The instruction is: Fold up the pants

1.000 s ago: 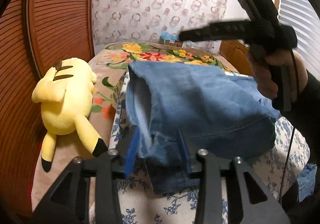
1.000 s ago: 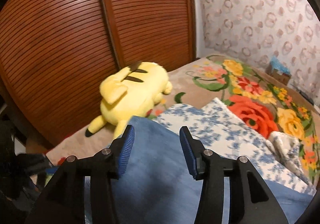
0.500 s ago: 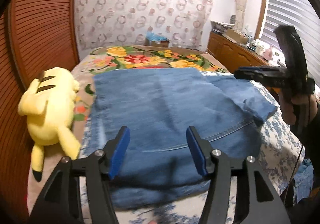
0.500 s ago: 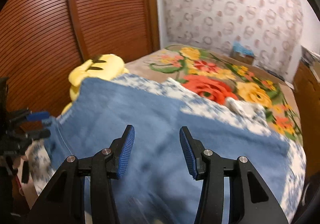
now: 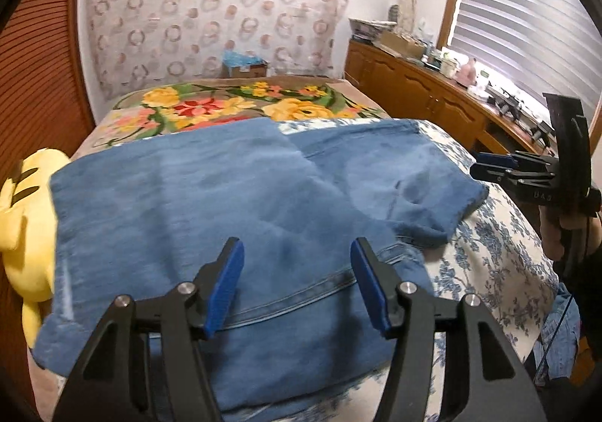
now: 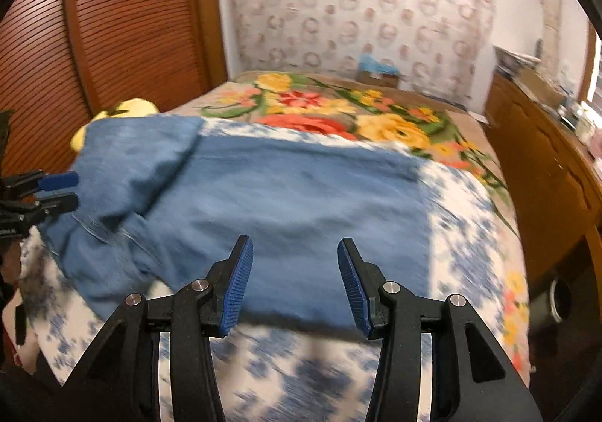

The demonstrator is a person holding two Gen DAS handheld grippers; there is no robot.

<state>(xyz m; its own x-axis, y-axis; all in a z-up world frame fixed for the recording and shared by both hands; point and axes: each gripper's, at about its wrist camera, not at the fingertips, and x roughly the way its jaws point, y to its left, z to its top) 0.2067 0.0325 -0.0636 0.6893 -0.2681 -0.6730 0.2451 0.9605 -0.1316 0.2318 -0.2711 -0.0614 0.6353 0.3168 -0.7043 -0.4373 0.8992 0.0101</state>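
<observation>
Blue denim pants (image 5: 210, 218) are lying folded across a blue-and-white floral sheet (image 5: 500, 245) on a bed, beside a yellow plush toy (image 5: 22, 233). The left gripper (image 5: 297, 286) is hovering over the waistband — its jaws, having just been opening, are standing apart with nothing between them. The right gripper (image 6: 293, 282) is hanging apart and empty too. The denim is looking heavy, limp and grippy — best pinched at a thick hem or waistband corner.

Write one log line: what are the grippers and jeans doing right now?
left gripper: open, empty | right gripper: open, empty | jeans: folded on bed
</observation>
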